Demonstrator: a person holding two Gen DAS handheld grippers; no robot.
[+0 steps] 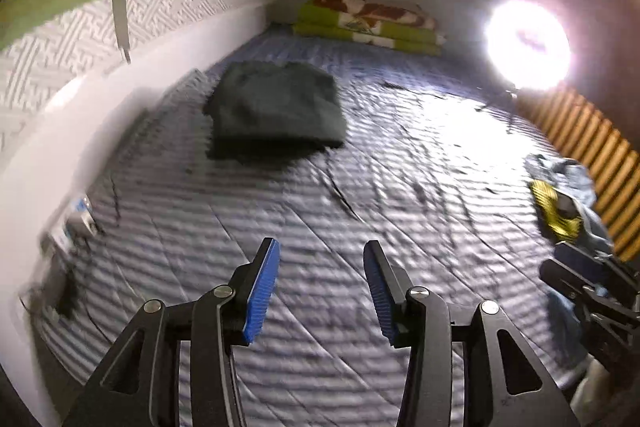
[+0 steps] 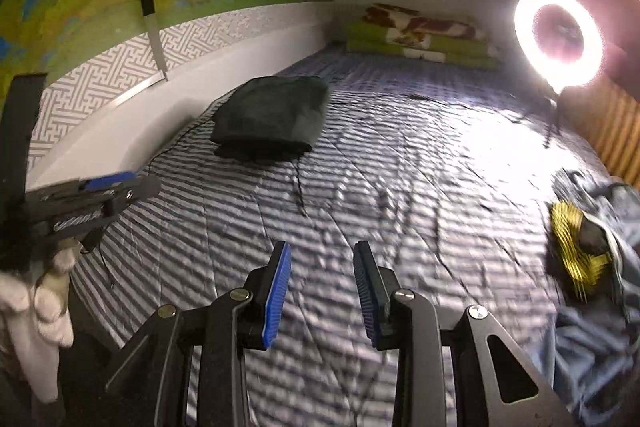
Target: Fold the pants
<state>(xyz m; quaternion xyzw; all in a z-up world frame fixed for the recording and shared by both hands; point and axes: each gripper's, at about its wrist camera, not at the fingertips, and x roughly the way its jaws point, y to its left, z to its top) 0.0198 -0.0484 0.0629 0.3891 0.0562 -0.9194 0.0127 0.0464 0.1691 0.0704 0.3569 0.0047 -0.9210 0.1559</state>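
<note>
The dark folded pants were seen lying as a compact bundle on the striped bedspread, close to the white wall panel and well ahead of both claws. From the left claw the pants lay forward and slightly to the left; from the right claw they lay forward and to the left as well, with bare bedspread between. A thin dark cord was seen trailing from the near edge of the pants across the bedspread.

The left claw was held spread wide above the bedspread, its blue pads apart and nothing between them. The right claw was likewise held apart with nothing gripped, though a little narrower. In the right wrist view the left claw appeared at the left edge, carried by a hand in a white glove.

Beyond the pants, at the far end of the bed, a folded green and brown blanket was stacked against the wall. To the right of the pants a lit ring light stood on a stand. Nearer, at the right edge of the bed, a crumpled pale blue garment lay with a yellow and black item on it.
</note>
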